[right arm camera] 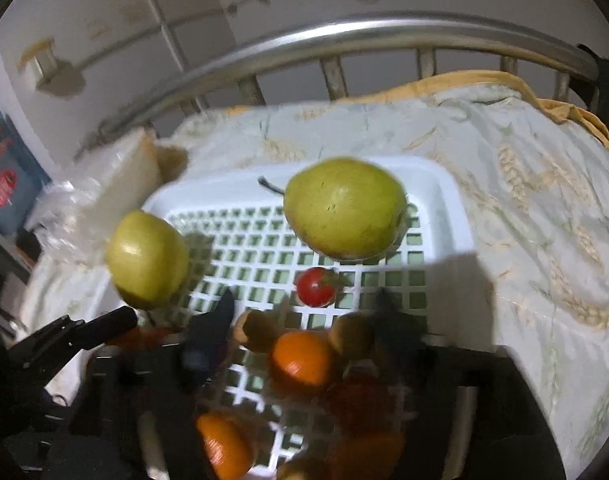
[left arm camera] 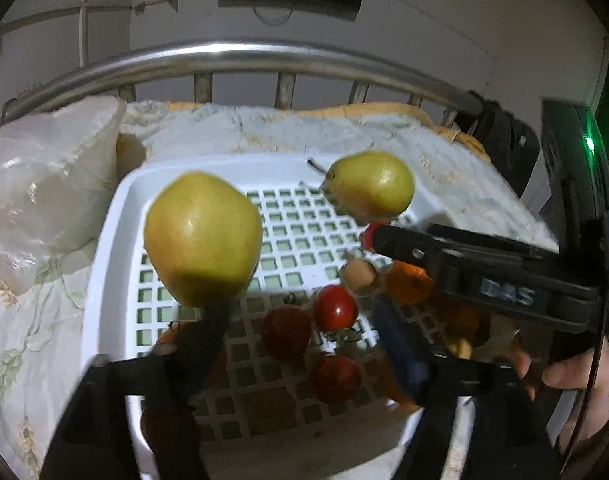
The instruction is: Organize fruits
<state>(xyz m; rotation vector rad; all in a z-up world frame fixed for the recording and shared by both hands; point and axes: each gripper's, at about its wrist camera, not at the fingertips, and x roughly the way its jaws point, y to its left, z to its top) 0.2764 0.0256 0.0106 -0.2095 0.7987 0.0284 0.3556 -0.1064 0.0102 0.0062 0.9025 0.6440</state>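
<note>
A white slotted basket (left arm camera: 104,264) (right arm camera: 452,216) sits on a patterned sheet. One yellow-green pear (left arm camera: 202,240) (right arm camera: 146,258) is over the basket's left side, just past my left gripper (left arm camera: 300,340), whose fingers stand apart and do not press on it. A second pear (left arm camera: 370,186) (right arm camera: 344,208) with a stem is at the basket's far end, beyond my right gripper (right arm camera: 304,320), also open and empty. Whether either pear rests on the grid I cannot tell. Red tomatoes (left arm camera: 335,307) (right arm camera: 315,287), oranges (right arm camera: 302,358) (left arm camera: 408,282) and small brown fruits (left arm camera: 358,274) lie in the near half.
A crumpled clear plastic bag (left arm camera: 44,184) lies left of the basket. A curved metal rail (left arm camera: 264,56) with bars runs behind the sheet (right arm camera: 544,220). A person's hand (left arm camera: 576,372) holds the right gripper's handle.
</note>
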